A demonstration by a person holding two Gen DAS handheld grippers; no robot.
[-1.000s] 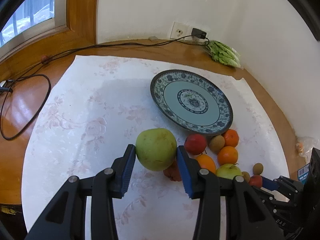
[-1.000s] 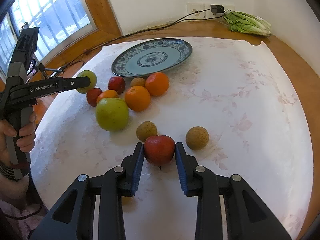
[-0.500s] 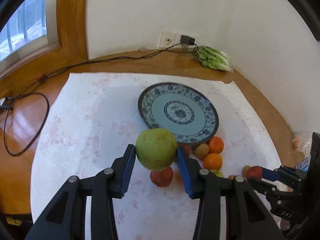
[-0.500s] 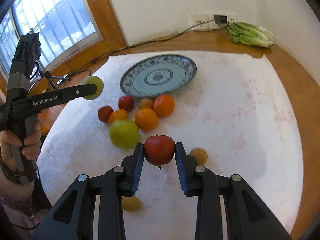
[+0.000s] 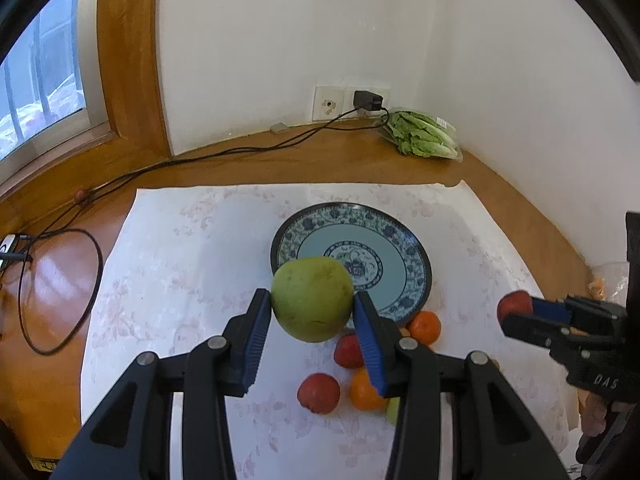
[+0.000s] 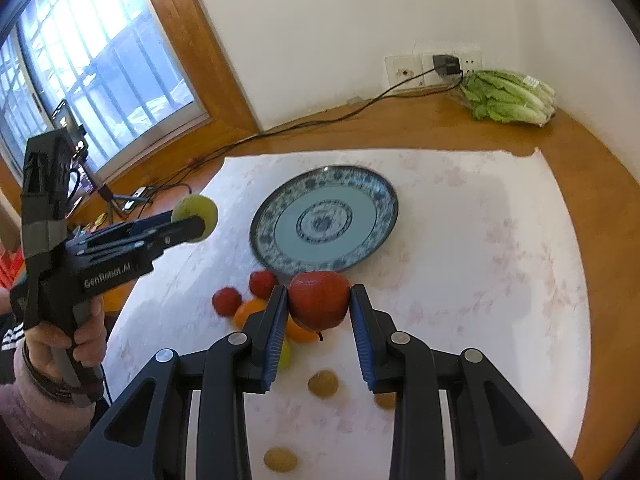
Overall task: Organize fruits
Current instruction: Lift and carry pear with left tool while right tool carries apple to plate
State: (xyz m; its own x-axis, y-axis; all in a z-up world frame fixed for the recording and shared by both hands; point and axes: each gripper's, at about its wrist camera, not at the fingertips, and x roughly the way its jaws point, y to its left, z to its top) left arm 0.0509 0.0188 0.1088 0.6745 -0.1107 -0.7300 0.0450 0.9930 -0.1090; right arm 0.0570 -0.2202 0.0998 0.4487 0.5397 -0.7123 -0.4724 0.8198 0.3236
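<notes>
My left gripper (image 5: 313, 307) is shut on a large green apple (image 5: 312, 298) and holds it high above the near rim of the blue patterned plate (image 5: 412, 258). My right gripper (image 6: 319, 307) is shut on a red apple (image 6: 319, 300), raised above the loose fruit in front of the plate (image 6: 374, 206). Each gripper shows in the other view: the left one with its green apple (image 6: 196, 216), the right one with its red apple (image 5: 514, 306). Red fruits (image 5: 319, 393) and oranges (image 5: 425, 326) lie on the white cloth near the plate.
Small brown fruits (image 6: 323, 383) lie on the cloth (image 6: 480, 280) close to me. A bagged lettuce (image 6: 508, 98) sits in the back corner by the wall socket. Black cables (image 5: 60, 280) run over the wooden tabletop at the left. A window is at the left.
Both grippers have risen well above the table with their apples still held. The plate and loose fruit now look farther below.
</notes>
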